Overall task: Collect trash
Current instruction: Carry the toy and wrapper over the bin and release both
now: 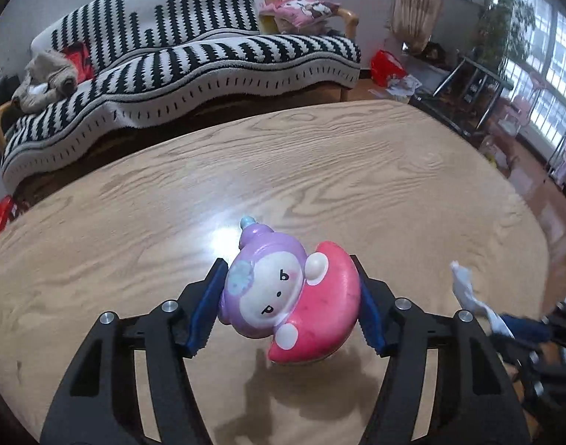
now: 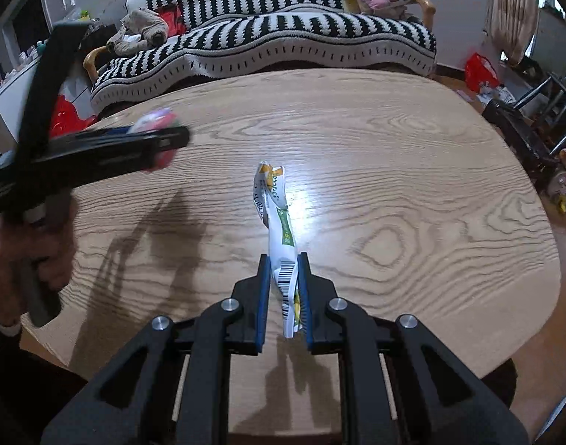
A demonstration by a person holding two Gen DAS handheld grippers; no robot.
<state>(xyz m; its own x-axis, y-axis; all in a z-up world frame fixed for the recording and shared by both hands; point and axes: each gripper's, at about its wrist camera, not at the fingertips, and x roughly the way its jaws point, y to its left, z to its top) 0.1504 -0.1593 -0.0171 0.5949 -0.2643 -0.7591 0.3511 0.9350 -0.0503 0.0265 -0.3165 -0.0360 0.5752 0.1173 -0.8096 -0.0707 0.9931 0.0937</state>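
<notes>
A pink and purple toy figure hangs tilted just above the wooden table, its shadow beneath it. My left gripper is shut on it, a blue pad pressing each side. In the right wrist view that gripper shows blurred at the left, held by a hand. My right gripper is shut on a crumpled white, green and yellow wrapper with a barcode, which sticks up from the pads. The wrapper also shows at the right edge of the left wrist view.
Behind the table stands a black-and-white striped sofa with cushions and a plush toy. A red bag and papers lie on the floor at the right, near a metal rack and plants by the window.
</notes>
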